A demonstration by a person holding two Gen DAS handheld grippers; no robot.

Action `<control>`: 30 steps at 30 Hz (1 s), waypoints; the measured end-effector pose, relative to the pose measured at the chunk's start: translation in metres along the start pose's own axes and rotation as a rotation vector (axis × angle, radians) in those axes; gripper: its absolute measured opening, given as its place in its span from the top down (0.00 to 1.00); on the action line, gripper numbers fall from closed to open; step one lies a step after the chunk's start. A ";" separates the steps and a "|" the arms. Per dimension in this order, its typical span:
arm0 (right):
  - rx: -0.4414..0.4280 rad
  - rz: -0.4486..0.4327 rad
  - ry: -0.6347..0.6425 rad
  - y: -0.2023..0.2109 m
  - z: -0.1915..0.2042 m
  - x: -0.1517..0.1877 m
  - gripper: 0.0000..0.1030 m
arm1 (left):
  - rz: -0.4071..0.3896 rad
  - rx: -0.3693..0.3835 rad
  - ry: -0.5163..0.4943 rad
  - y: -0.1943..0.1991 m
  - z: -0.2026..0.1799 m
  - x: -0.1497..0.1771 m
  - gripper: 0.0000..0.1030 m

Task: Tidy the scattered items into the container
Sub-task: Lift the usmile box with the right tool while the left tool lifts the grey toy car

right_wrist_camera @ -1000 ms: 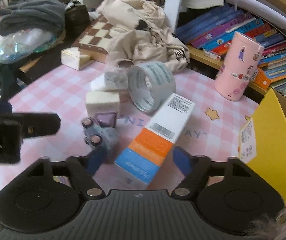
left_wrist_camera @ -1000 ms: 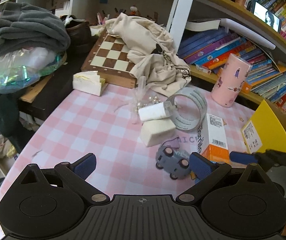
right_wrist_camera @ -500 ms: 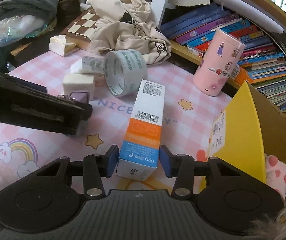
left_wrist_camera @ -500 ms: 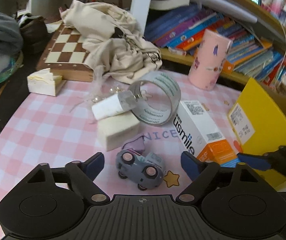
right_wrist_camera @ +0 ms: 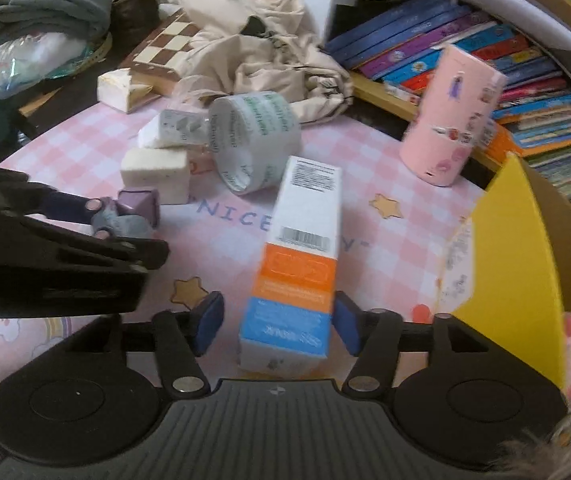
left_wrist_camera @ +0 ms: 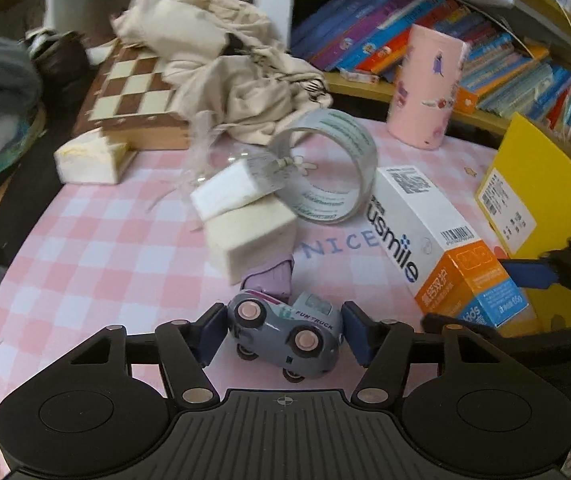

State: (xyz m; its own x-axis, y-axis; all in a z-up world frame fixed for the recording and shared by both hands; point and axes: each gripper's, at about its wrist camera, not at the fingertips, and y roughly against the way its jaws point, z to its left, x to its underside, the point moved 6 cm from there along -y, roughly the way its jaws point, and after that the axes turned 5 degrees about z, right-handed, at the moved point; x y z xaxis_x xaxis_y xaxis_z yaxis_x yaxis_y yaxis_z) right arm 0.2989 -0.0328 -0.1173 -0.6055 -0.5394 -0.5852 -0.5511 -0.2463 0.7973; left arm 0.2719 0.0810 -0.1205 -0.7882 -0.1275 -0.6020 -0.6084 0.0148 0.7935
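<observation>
L gripper (left_wrist_camera: 283,332) low, jaws closed to a narrow gap; R gripper (right_wrist_camera: 277,324) low, jaws part-open.
</observation>
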 end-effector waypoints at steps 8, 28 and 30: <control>0.019 0.000 -0.026 -0.015 0.002 -0.014 0.35 | 0.015 -0.031 0.033 0.023 0.026 0.017 0.40; 0.011 0.030 -0.098 -0.032 -0.010 -0.020 0.62 | 0.030 -0.025 0.022 0.024 0.029 0.034 0.40; -0.018 0.030 -0.102 -0.027 -0.007 -0.017 0.62 | 0.031 -0.010 0.034 0.025 0.030 0.034 0.40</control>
State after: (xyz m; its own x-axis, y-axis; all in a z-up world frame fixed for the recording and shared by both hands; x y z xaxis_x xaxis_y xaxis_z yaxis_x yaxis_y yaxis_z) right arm 0.3282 -0.0225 -0.1274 -0.6772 -0.4626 -0.5721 -0.5220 -0.2460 0.8167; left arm 0.2271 0.1072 -0.1235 -0.8030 -0.1604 -0.5739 -0.5826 0.0091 0.8127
